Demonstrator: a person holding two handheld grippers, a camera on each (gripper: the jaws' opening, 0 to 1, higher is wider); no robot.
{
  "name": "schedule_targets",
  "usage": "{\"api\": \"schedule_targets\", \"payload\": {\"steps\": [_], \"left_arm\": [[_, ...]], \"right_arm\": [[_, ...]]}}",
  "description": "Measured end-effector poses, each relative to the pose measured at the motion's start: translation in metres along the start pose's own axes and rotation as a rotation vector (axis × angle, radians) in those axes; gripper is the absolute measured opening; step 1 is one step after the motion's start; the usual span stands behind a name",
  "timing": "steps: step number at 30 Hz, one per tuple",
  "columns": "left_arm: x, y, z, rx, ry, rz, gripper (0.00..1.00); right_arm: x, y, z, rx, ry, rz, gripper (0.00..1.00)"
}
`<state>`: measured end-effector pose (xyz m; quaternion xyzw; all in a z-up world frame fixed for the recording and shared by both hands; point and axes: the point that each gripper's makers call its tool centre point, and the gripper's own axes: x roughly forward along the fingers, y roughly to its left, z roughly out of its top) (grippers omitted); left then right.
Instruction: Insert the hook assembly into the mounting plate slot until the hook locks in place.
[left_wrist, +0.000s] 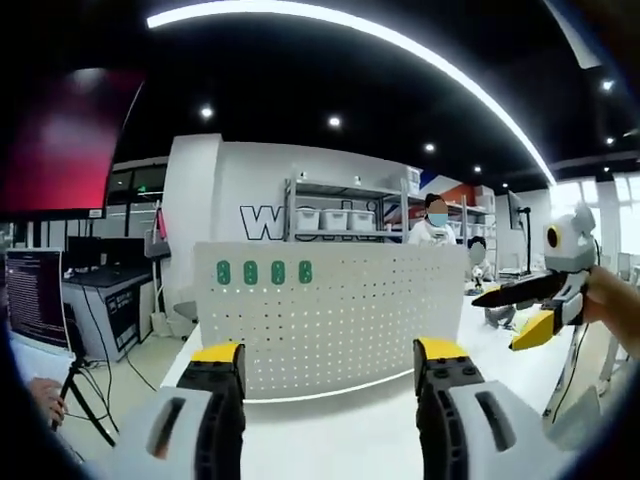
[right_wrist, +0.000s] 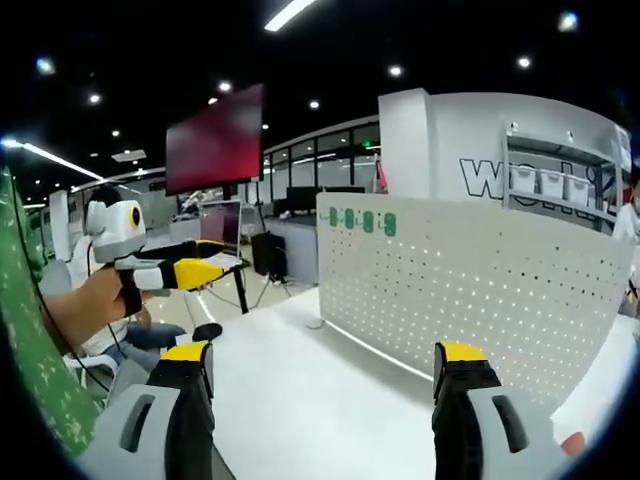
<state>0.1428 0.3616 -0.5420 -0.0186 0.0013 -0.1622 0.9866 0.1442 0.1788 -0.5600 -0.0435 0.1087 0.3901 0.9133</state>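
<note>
Ahead, white pegboard (left_wrist: 335, 315) stands on white table (left_wrist: 340, 440).

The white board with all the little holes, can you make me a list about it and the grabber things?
board: white pegboard, standing upright on the white table
board marks: four green ovals near its top left corner
hooks on board: none seen
left gripper: open, empty, yellow-tipped fingers facing the board
right gripper: open, empty, board ahead to its right
behind board: shelves with white bins
</note>
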Motion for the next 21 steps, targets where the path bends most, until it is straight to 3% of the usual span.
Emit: {"api": "schedule_targets", "payload": {"steps": [6,11,19,21], "left_arm": [[-0.007,0.000,-0.001,-0.010,-0.008,0.002,0.77],[-0.008,-0.001,0.000,-0.016,-0.014,0.003,0.82],[-0.008,-0.004,-0.002,-0.033,-0.010,-0.004,0.99],[-0.008,-0.006,-0.003,-0.036,-0.001,-0.009,1.00]], "right_arm": [[-0.003,0.000,0.013,0.025,-0.068,-0.013,1.00],[-0.004,-0.002,0.015,0.038,-0.071,-0.017,1.00],[-0.004,-0.003,0.015,0.040,-0.075,-0.019,1.00],[-0.004,-0.003,0.016,0.036,-0.076,-0.021,1.00]]}}
